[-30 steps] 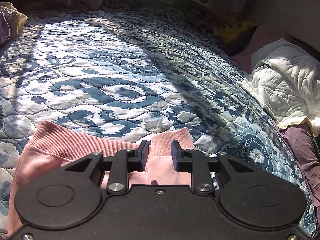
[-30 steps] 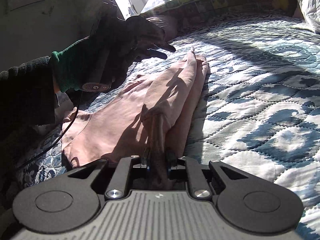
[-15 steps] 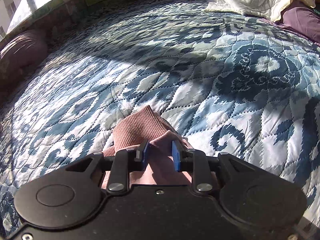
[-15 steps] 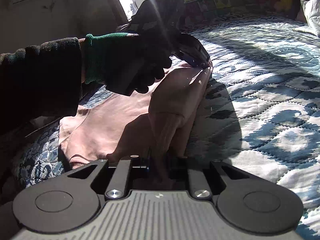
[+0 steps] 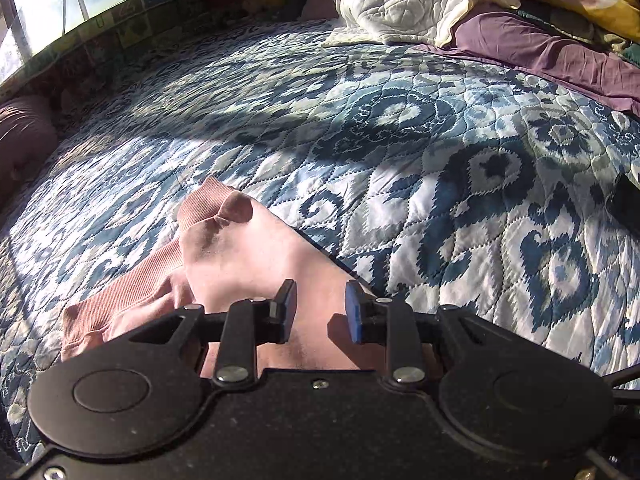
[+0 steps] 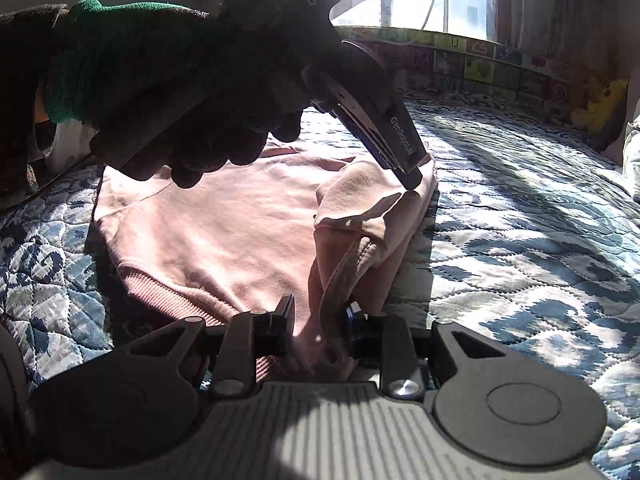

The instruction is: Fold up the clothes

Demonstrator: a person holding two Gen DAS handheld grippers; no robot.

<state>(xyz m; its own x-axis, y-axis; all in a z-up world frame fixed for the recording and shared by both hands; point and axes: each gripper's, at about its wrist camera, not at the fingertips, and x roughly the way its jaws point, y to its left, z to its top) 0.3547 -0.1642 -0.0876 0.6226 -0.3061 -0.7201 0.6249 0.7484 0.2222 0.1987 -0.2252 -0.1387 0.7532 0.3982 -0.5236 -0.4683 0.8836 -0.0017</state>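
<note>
Released since before, pink sweatshirt [image 5: 248,256] lies under parted left fingers [image 5: 286,308].

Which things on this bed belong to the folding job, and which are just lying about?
In the job: pink sweatshirt; left tongs; right tongs.

Lying about: white quilt; purple sheet; yellow plush toy; pillow. All lie on the blue bedspread.

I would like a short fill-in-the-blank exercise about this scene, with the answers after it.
1. The garment on the quilt is ____ in colour.
2. The left gripper has its jaws ____.
3. The hand holding the left gripper wears a dark ____.
4. The ____ gripper has cloth between its fingers.

Answers: pink; open; glove; right
</note>
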